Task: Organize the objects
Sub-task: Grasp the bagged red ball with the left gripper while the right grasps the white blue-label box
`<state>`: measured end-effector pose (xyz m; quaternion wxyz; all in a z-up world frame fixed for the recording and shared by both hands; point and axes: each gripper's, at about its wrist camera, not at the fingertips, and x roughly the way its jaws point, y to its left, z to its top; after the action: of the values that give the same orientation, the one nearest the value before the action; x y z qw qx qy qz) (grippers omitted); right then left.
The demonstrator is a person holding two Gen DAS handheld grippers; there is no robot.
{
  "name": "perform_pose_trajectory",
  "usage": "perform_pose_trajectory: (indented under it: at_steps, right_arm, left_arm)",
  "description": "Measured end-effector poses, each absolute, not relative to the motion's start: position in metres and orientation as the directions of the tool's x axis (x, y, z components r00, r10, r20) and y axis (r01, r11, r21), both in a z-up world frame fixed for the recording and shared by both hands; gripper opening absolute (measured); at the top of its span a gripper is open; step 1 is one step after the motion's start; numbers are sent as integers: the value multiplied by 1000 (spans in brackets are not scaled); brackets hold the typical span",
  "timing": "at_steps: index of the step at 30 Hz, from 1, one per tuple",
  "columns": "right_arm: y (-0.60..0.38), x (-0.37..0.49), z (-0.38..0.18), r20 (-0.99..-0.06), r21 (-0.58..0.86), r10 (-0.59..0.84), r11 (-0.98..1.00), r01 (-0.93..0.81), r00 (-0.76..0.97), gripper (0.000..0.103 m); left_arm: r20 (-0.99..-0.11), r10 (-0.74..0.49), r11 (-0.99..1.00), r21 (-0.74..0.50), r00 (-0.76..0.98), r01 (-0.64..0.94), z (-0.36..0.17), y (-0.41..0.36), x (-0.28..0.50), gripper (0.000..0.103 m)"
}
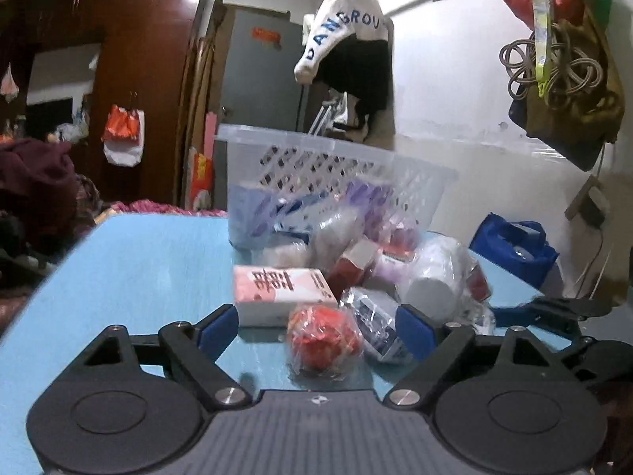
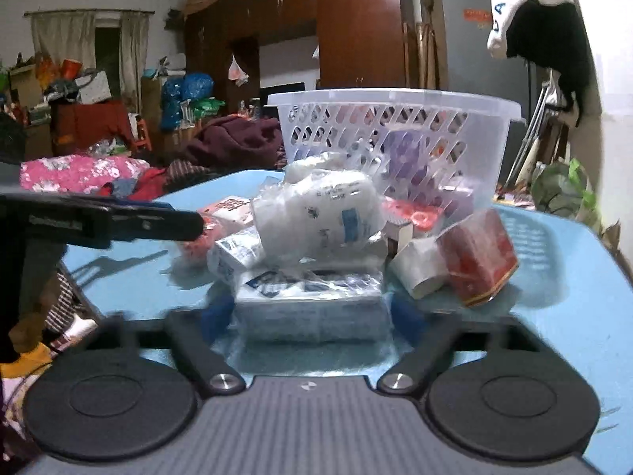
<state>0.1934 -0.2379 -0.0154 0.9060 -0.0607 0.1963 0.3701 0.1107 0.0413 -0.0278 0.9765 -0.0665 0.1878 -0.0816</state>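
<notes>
A heap of wrapped goods lies on the blue table [image 1: 138, 269] in front of a white slotted basket [image 1: 316, 158]. My left gripper [image 1: 316, 330] stands open around a red ball in clear wrap [image 1: 324, 340], its pads apart from it. Behind the ball is a pink and white box [image 1: 277, 289]. In the right wrist view my right gripper [image 2: 312, 312] straddles a plastic-wrapped tissue pack [image 2: 312, 308]. Its blurred pads sit right at the pack's sides, with no visible squeeze. A wrapped white bottle [image 2: 316, 213] lies on top and a red box [image 2: 474, 257] beside it. The basket [image 2: 395, 118] holds several items.
A blue bag [image 1: 514, 245] stands at the table's right end by the white wall. Bags and coiled cable [image 1: 554, 67] hang above it. The left gripper's finger [image 2: 158, 221] reaches in from the left of the heap. Bedding and clothes [image 2: 79, 174] lie beyond the table's left edge.
</notes>
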Motion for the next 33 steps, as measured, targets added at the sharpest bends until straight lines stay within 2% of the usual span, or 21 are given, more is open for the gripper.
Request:
perform_pose_trajectory:
  at_steps: [2,4,5,11,12,13,14,22,33]
  right_arm:
    - [-244,183,-17,-375,39,651,723,-690,660,77]
    - [-254,177,-15,-356,45,649,731,-681,672,77]
    - [-256,172,-17,-350,48,648,734,-678,677,77]
    - [-266,173,-21,-341,64,636,750,-658,692,77]
    - [-267,175,-21,-341,66,634,753,-655,694,77]
    - [-267,173,-22,-342,63,630,756,-652,697,77]
    - [-267,173,-23,-342,59,625,759,-648,701,77]
    - [-281,162,-21,-337,26,583,790,-612,739,77]
    - [-288,161,-19,-327,26,565,807,-590,757,77]
  left_arm:
    - [-367,-179,978,-171,913,123,-32,43,111,84]
    - [-372,-157,981,-167,915,101,-37,42,109,74]
    - [-377,-151,982,-162,914,95,-39,41,109,72]
    - [-387,-111,993,-72,915,90,-49,23,110,71]
    - [-383,-111,994,-63,917,94,-49,21,110,68]
    - [-376,-116,993,-61,919,100,-49,19,109,57]
    - [-365,-117,993,-63,924,101,-49,19,107,50]
    - [-287,-98,995,-44,953,90,-41,21,85,50]
    - [-271,-100,994,-72,957,83,-38,28,84,50]
